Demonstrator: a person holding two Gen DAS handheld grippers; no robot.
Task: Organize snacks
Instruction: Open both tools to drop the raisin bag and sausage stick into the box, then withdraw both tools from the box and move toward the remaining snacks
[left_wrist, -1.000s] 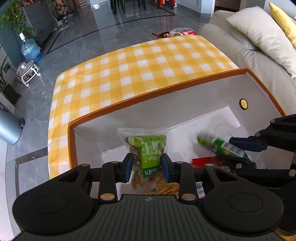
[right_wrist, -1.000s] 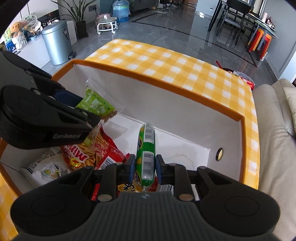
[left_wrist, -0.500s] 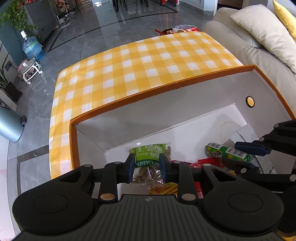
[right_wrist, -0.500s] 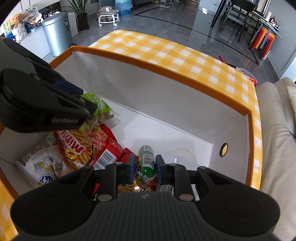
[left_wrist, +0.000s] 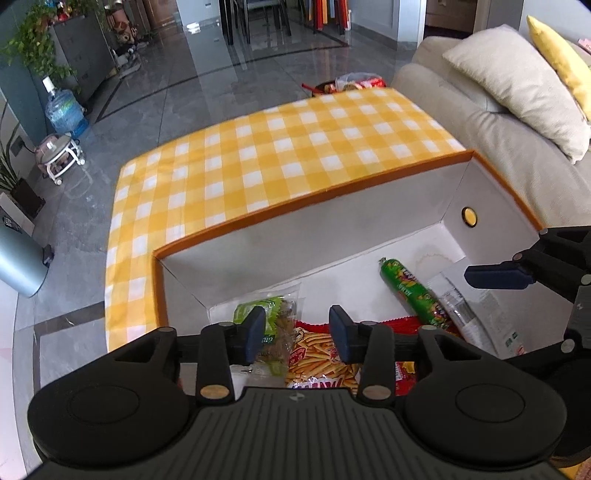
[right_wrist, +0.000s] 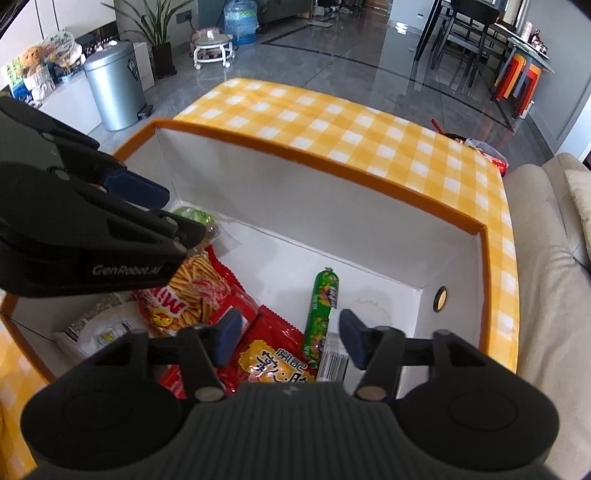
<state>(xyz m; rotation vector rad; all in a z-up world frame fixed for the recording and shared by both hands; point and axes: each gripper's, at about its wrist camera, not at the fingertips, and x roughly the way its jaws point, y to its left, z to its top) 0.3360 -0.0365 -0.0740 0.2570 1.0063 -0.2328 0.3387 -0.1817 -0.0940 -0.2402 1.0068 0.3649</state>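
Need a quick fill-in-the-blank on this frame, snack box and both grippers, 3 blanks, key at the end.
1. The green sausage stick lies inside the white box, whose rim is coloured ____.
2. The left gripper and the right gripper both have their jaws ____, having just been opening.
3. The cloth under the box has a yellow and white ____ pattern.

Missing words: orange; open; checked

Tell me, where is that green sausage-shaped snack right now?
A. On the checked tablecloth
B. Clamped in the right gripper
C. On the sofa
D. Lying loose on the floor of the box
D: the green sausage snack lies on the white floor of the box, with the right gripper open above it.
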